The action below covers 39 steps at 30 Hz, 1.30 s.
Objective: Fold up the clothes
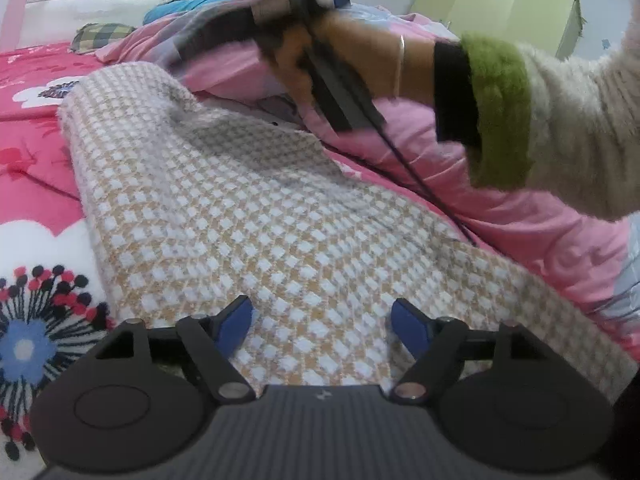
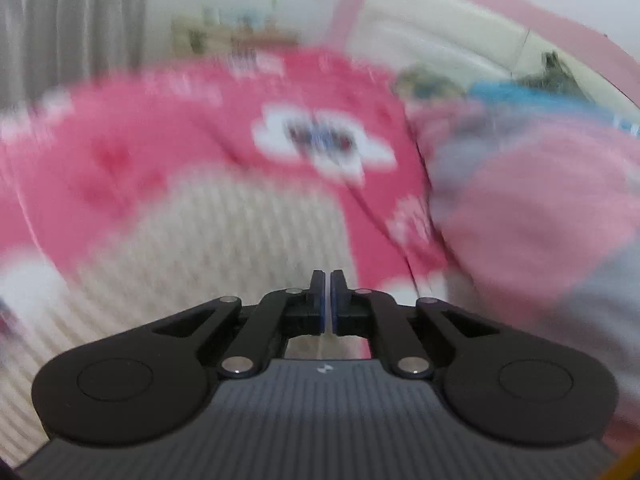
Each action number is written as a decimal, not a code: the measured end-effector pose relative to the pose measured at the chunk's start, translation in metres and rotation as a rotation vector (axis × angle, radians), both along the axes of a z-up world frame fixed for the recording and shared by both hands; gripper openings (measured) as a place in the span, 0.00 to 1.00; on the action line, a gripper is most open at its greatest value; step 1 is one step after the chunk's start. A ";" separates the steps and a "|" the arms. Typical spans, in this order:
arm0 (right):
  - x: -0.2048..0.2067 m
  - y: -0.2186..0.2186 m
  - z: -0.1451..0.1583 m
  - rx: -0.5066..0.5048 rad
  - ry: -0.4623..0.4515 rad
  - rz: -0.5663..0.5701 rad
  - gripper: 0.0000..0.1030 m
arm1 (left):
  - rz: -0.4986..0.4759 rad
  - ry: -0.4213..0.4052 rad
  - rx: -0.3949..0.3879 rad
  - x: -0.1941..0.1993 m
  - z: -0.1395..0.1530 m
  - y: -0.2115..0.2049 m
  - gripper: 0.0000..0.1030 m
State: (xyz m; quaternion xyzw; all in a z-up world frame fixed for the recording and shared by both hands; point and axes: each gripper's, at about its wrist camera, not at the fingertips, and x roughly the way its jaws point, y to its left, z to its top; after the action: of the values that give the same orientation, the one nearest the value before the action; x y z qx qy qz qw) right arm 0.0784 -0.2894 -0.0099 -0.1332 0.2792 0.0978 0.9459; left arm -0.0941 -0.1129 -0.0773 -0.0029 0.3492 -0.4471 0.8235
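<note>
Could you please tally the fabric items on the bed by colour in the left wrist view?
Tan-and-white checked cloth: 1
Red floral bedspread: 1
Pink quilt: 1
Blue fabric: 1
Dark checked item: 1
Total: 5

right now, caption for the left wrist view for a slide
Open left hand-held gripper over a beige-and-white checked knit garment on a pink floral bedspread.

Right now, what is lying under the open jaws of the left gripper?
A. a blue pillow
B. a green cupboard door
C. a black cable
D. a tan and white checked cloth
D: in the left wrist view the left gripper has its jaws spread apart over the tan and white checked cloth, which lies spread on the pink flowered bedcover.
</note>
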 end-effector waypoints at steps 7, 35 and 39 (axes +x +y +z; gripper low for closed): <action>0.073 0.018 -0.081 0.010 0.080 0.043 0.00 | 0.004 -0.028 -0.008 -0.004 -0.006 0.001 0.77; 0.083 0.038 -0.030 0.211 0.129 0.024 0.00 | 0.003 -0.027 -0.018 0.004 -0.013 0.003 0.77; 0.018 -0.002 0.018 0.176 0.088 -0.063 0.02 | 0.019 -0.001 -0.035 0.007 -0.009 0.006 0.76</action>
State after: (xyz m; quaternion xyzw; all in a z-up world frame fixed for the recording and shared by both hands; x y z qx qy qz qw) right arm 0.0959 -0.2919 0.0080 -0.0366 0.3149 0.0981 0.9433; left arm -0.0875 -0.1070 -0.0864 -0.0202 0.3409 -0.4455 0.8276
